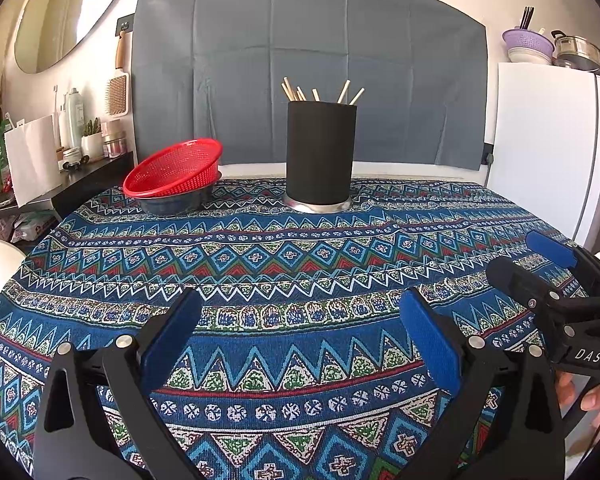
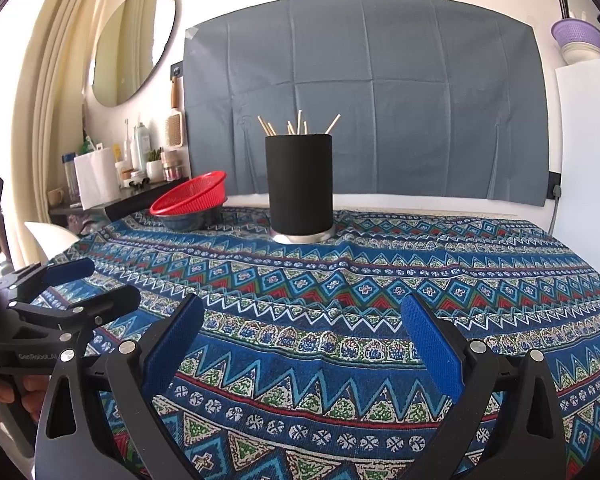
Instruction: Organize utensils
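Note:
A black cylindrical holder (image 1: 321, 156) (image 2: 300, 184) stands upright at the back middle of the table, with several wooden chopsticks (image 1: 320, 91) (image 2: 298, 123) sticking out of its top. My left gripper (image 1: 302, 312) hovers open over the patterned cloth near the front, nothing between its blue pads. My right gripper (image 2: 302, 314) is open and empty too, at a similar distance from the holder. In the left wrist view the right gripper (image 1: 528, 256) shows at the right edge; in the right wrist view the left gripper (image 2: 100, 284) shows at the left edge.
A red mesh basket (image 1: 174, 168) (image 2: 190, 194) rests tilted on a dark bowl (image 1: 176, 202) at the back left of the table (image 1: 300, 240). A white fridge (image 1: 548, 152) stands at the right, a cluttered dark shelf (image 1: 60, 184) at the left. A grey cloth hangs behind.

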A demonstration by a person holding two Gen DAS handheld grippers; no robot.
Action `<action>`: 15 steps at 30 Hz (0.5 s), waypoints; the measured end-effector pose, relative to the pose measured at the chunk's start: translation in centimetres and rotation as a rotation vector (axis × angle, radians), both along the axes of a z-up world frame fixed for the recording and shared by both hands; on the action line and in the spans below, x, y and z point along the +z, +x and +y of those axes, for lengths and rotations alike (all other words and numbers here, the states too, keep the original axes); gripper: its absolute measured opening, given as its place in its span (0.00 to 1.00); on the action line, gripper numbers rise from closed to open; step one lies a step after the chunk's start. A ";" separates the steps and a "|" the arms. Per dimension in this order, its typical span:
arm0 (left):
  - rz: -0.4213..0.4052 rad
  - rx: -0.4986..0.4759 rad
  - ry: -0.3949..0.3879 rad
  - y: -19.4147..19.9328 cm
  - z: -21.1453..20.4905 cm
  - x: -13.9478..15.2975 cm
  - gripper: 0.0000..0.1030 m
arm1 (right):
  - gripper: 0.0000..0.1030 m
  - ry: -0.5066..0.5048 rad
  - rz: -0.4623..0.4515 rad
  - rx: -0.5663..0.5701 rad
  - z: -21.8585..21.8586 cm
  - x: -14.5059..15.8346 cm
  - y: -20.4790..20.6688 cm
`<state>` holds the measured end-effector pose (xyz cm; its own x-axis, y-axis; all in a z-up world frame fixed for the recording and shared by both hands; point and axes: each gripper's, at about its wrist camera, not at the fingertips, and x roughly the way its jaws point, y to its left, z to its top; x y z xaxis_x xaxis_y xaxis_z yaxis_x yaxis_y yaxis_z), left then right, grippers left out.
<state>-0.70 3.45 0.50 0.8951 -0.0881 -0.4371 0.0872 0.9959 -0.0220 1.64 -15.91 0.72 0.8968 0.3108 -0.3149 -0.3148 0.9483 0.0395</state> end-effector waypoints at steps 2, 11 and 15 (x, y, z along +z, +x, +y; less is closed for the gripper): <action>0.000 0.001 -0.001 0.0 0.0 0.0 0.94 | 0.92 -0.002 0.000 -0.002 0.0 0.0 0.0; 0.001 -0.002 0.002 0.0 -0.1 -0.1 0.94 | 0.92 -0.001 -0.001 -0.002 0.0 0.0 0.0; 0.005 0.002 0.003 0.1 -0.1 -0.1 0.94 | 0.92 -0.002 -0.001 -0.002 0.0 0.0 0.0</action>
